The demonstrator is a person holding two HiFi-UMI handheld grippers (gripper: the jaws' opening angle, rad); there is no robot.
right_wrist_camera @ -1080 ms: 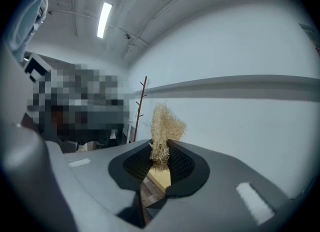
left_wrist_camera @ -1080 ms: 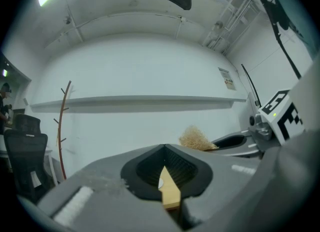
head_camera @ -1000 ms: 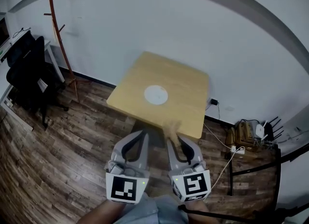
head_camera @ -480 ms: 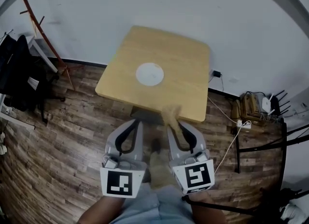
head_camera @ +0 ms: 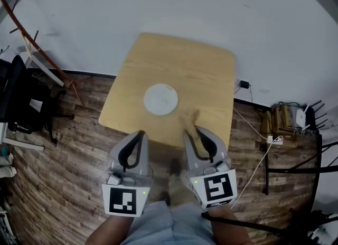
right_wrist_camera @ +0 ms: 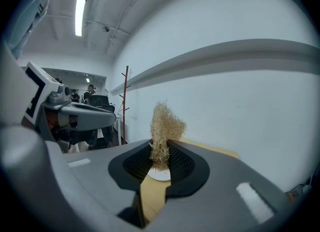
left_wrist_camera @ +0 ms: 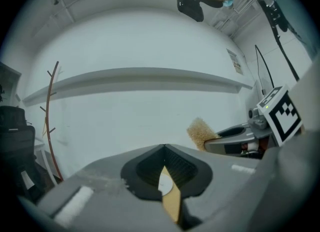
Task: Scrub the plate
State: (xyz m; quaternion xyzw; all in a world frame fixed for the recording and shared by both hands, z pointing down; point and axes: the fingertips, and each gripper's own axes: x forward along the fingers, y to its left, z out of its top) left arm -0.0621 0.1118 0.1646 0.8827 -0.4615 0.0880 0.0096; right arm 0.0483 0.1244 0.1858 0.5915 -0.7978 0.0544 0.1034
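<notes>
Plate (head_camera: 161, 99) on table (head_camera: 185, 67) | left gripper (head_camera: 139, 134) pressed together, empty | right gripper (head_camera: 189, 131) pinching scrubber (head_camera: 188, 119)

The left gripper (head_camera: 139, 132) and right gripper (head_camera: 189, 130) are moulded in grey and lined with black ribbed pads (left_wrist_camera: 180, 168). Each is capped by a white cube (head_camera: 124, 200) bearing black square markers.

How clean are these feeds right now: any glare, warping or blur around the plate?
Head view: fisheye bows the wall; plate and table evenly lit, sharp. Left gripper view: dark vignetted corners, flat even light. Right gripper view: ceiling strip light blows out; scrubber fibres crisp.
</notes>
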